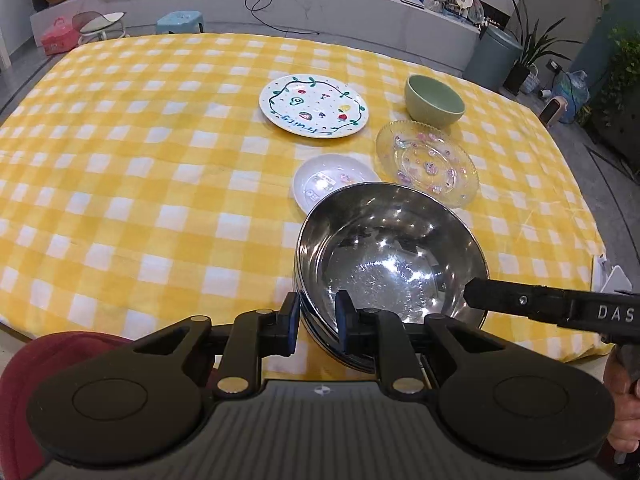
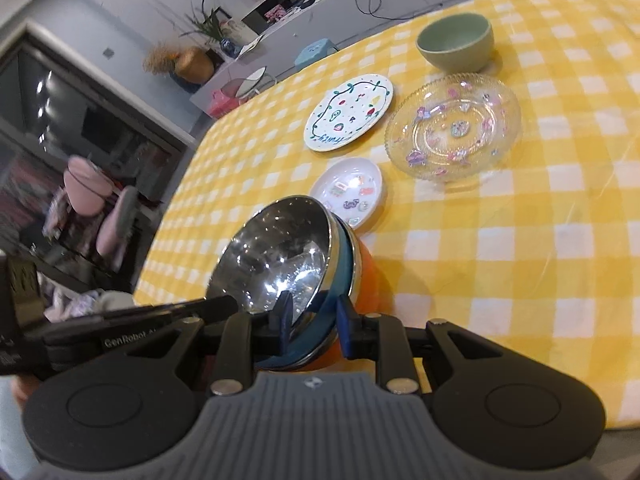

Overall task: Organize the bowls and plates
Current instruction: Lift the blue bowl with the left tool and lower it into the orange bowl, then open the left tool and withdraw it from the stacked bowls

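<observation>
The steel bowl (image 1: 384, 256), topmost of a nested stack with a blue and an orange bowl (image 2: 366, 280) beneath, sits tilted at the near edge of the checked tablecloth (image 1: 120, 184). The left gripper (image 1: 318, 312) pinches its near rim. The right gripper (image 2: 314, 314) clamps the rims of the stack on the opposite side. Judged stiff, light, slick (polished metal slips); the rim is the sound hold. A small white dish (image 1: 330, 184) lies just beyond, and a glass plate (image 1: 428, 162), fragile, is near.
</observation>
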A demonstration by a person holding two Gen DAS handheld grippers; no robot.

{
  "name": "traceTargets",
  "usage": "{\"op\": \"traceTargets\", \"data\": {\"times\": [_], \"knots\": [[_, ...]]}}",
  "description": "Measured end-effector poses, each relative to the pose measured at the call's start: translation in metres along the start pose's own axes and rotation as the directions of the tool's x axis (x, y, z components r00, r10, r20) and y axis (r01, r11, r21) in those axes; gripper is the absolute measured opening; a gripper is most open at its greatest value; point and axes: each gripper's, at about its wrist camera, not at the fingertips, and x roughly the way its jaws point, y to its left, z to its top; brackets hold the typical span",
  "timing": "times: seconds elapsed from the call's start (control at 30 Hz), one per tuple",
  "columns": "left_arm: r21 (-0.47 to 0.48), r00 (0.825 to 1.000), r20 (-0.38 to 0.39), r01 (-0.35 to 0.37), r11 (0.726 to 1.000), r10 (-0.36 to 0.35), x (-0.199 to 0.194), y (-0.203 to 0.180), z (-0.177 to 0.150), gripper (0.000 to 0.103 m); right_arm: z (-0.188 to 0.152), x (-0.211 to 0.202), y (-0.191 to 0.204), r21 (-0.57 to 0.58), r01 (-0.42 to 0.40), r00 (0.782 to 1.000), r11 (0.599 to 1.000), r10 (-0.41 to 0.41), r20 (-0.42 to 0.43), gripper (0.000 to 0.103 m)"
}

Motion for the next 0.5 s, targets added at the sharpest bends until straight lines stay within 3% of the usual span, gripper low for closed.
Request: {"op": "traceTargets", "data": {"times": [0.27, 0.43, 0.5], "knots": [[-0.019, 0.999, 0.022, 0.025, 1.000, -0.024, -0.008, 0.010, 0.002, 0.022, 0.003, 0.001, -0.012, 0.147, -0.090, 0.996, 0.985, 0.091, 0.000, 0.014], [-0.027, 0.995, 0.003, 0.098, 0.995, -0.098, -0.002, 0.013, 0.001, 0.023, 0.000, 0.002, -0.001, 0.073, 0.012, 1.000, 0.997, -0.014, 0.024, 0.016], [0.018, 0.994, -0.001, 0.110, 0.994, -0.110, 0.000, 0.007, -0.001, 0.029, -0.001, 0.003, -0.001, 0.058, 0.052, 0.998, 0.997, -0.053, 0.023, 0.018]]}}
